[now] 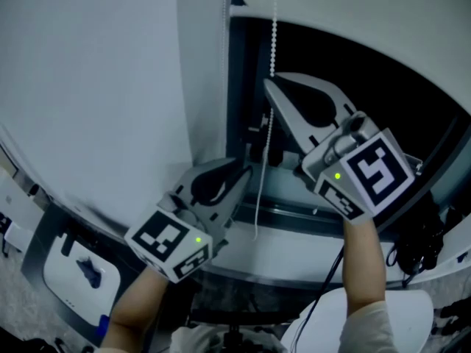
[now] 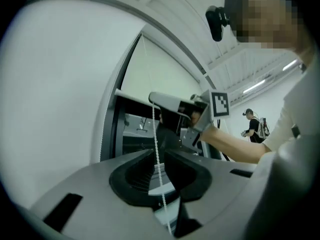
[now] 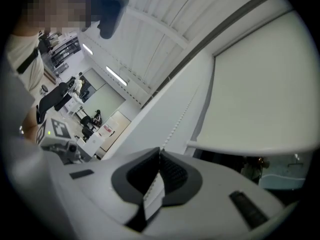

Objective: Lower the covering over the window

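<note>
**A:** Is there any writing to read off?

**B:** The only markings are black-and-white square markers, with no words among them. There are two marker cubes, one per gripper. The left cube sits at the lower left of the head view and the right cube sits right of centre. Each cube carries one lit green lamp.

**A:** What are the hand poses?

**B:** Two forearms enter from the bottom edge. The left gripper is low, left of centre, and angled up and to the right toward the frame of the window. The right gripper is higher, at centre, and angled up and to the left.

**A:** And the jaw states?

**B:** The right gripper's jaws are closed together and clamped on the bead chain. The left gripper's jaws stand slightly apart. The same chain runs down through the gap and the pads do not pinch it. I count one chain and two grippers.

**A:** Where is the covering?

**B:** There is one roller blind, at the upper right of the right gripper view. Its bottom bar hangs partway down, and dark glass is exposed beneath it.
</note>
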